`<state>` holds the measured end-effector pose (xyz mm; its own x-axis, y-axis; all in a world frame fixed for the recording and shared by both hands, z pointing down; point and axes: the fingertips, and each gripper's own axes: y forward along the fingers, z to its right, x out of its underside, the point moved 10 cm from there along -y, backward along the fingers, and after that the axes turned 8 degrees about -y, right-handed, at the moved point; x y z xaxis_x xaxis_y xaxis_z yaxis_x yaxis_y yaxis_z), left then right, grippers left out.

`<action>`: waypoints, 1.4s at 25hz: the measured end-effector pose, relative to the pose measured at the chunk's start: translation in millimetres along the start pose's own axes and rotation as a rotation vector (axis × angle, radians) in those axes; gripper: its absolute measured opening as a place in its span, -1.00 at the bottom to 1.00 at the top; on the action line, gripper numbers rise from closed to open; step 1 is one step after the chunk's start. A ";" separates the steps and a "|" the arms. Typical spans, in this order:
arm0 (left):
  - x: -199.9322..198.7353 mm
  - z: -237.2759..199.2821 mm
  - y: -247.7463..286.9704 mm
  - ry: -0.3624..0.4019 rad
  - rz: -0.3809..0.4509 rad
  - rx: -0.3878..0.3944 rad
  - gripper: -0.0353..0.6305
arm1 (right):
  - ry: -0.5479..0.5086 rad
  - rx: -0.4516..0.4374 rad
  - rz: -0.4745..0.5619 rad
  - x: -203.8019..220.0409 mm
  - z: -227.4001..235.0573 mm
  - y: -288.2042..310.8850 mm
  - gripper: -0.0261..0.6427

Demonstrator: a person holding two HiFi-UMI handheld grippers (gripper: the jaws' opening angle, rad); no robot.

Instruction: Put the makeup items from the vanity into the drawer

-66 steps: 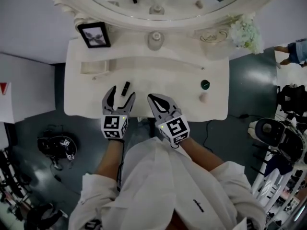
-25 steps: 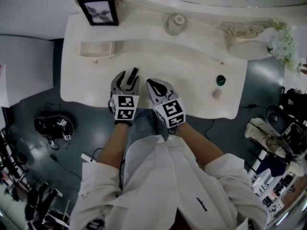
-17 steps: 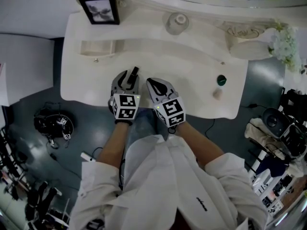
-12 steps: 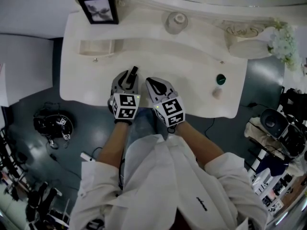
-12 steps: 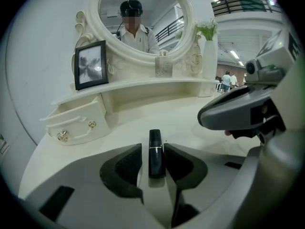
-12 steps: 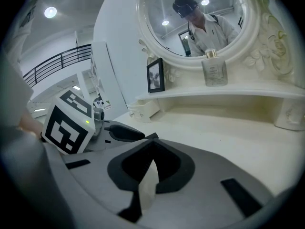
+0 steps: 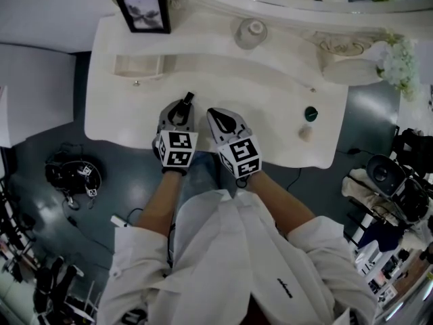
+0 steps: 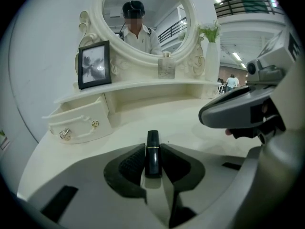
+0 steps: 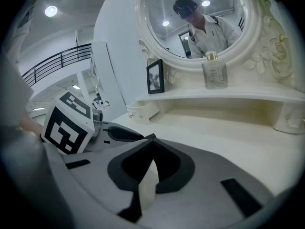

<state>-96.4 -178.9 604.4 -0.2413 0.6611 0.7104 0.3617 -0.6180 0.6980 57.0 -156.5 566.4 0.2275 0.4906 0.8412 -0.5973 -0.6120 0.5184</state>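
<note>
A black lipstick tube (image 7: 188, 98) (image 8: 152, 152) lies on the white vanity top (image 7: 270, 87), between the jaws of my left gripper (image 7: 181, 108) (image 8: 152, 147). Those jaws are closing, and both pads touch the tube's sides. My right gripper (image 7: 212, 114) (image 9: 151, 138) rests just to the right, shut with nothing in it. The small drawer (image 7: 139, 66) (image 8: 81, 120) stands pulled out at the vanity's back left, its inside hidden. A round green item (image 7: 310, 113) and a small pinkish item (image 7: 306, 133) sit near the right front edge.
On the raised shelf stand a framed photo (image 7: 143, 11) and a glass perfume bottle (image 7: 250, 32). White flowers (image 7: 399, 63) stand at the far right. The oval mirror (image 8: 143, 18) rises behind. My torso is close to the vanity's front edge.
My left gripper came forward over the lipstick and its jaws narrowed onto the tube. The right gripper stayed where it was.
</note>
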 end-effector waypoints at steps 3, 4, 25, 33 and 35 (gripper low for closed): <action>-0.4 -1.9 -2.4 -0.011 0.011 -0.003 -0.55 | -0.002 0.002 -0.001 -1.1 -0.4 1.5 -0.87; -0.7 -2.6 -3.1 -0.017 0.014 -0.004 -0.55 | -0.002 0.004 -0.002 -1.3 -0.2 1.9 -0.87; -37.9 -34.1 -55.4 -0.151 0.193 -0.054 -0.56 | -0.097 -0.047 0.029 -47.1 -21.5 41.6 -0.87; -51.1 -63.4 -67.8 -0.200 0.238 -0.103 -0.56 | -0.158 -0.090 0.052 -79.5 -37.8 71.3 -0.87; -53.4 -71.3 -68.2 -0.208 0.241 -0.118 -0.56 | -0.170 -0.098 0.056 -85.0 -40.2 79.4 -0.87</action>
<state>-172.4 -202.4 525.2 0.0317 0.5553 0.8311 0.2759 -0.8040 0.5267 -40.7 -221.8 529.9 0.3129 0.3405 0.8867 -0.6831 -0.5679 0.4592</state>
